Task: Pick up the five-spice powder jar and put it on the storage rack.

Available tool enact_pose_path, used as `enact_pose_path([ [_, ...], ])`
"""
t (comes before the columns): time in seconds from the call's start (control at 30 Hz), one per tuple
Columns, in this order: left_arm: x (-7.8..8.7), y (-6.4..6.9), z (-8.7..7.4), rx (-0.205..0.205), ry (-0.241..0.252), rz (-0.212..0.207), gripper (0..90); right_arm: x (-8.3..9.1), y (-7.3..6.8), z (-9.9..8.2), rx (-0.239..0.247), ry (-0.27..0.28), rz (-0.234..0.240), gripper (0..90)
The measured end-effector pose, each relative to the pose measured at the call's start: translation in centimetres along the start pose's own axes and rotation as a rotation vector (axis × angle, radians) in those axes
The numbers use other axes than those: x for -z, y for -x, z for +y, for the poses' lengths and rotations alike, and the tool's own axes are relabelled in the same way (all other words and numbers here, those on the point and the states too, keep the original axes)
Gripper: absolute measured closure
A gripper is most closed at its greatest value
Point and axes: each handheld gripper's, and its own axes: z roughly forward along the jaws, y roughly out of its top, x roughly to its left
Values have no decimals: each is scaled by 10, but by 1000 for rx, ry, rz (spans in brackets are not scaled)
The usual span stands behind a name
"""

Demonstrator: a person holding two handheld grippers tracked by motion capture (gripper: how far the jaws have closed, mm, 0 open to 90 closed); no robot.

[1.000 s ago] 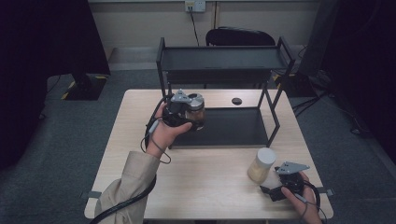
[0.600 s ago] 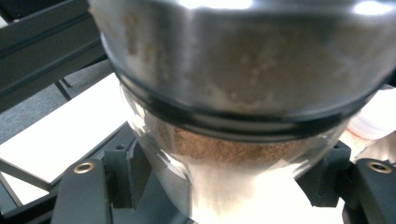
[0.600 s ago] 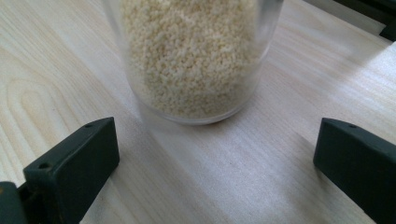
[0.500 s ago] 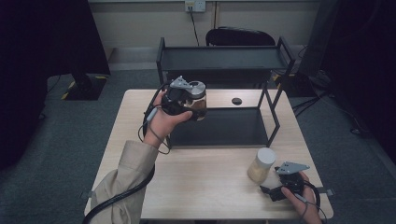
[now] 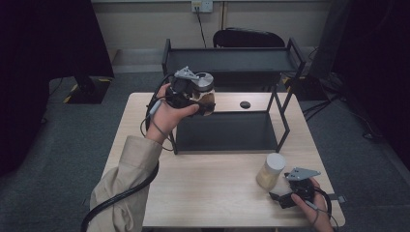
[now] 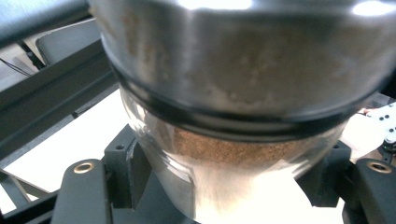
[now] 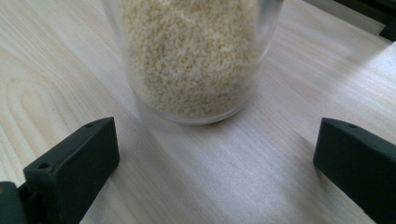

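Spice jar point(image 5: 204, 93) — glass, metal-lidded, part-filled with brown powder; clenched between the jaws of the left gripper point(image 5: 196, 94), carried in the air at about ten o'clock over the table point(image 5: 217, 203), level with the front left corner of the rack point(image 5: 232, 63) and just below its upper shelf. In the left gripper view the jar point(image 6: 233, 121) sat tilted, the pads pressing its glass body below the lid.

Right gripper point(image 5: 295, 191) — jaws spread wide, released, holding nothing; rested on the table at about five o'clock, its jaws facing the grain jar point(image 5: 270, 170), which stood upright just ahead of them, untouched point(image 7: 191, 56).

Small dark disc point(image 5: 245, 104) — on the table behind the rack's lower shelf, at about one o'clock.

Risks, by judgement: smooth glass under a tilted grip could slide or rotate; the lid or the gripper could strike the upper shelf's front rail on the way in, jolting the jar loose.
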Motion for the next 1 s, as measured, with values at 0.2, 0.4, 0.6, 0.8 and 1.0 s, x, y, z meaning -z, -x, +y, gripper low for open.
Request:
enact_pose_path([
  [0.2,5,-2,11,3,8,-7,300,0,0,0,0,0,0,0],
  [0.4,10,-3,24,1,10,-7,300,0,0,0,0,-1,0,0],
  [0.6,12,-5,37,1,12,-5,300,0,0,0,0,-1,0,0],
  [0.8,15,-5,51,-4,8,2,300,0,0,0,0,0,0,0],
  [1.0,18,-7,61,-5,8,7,300,0,0,0,0,-1,0,0],
])
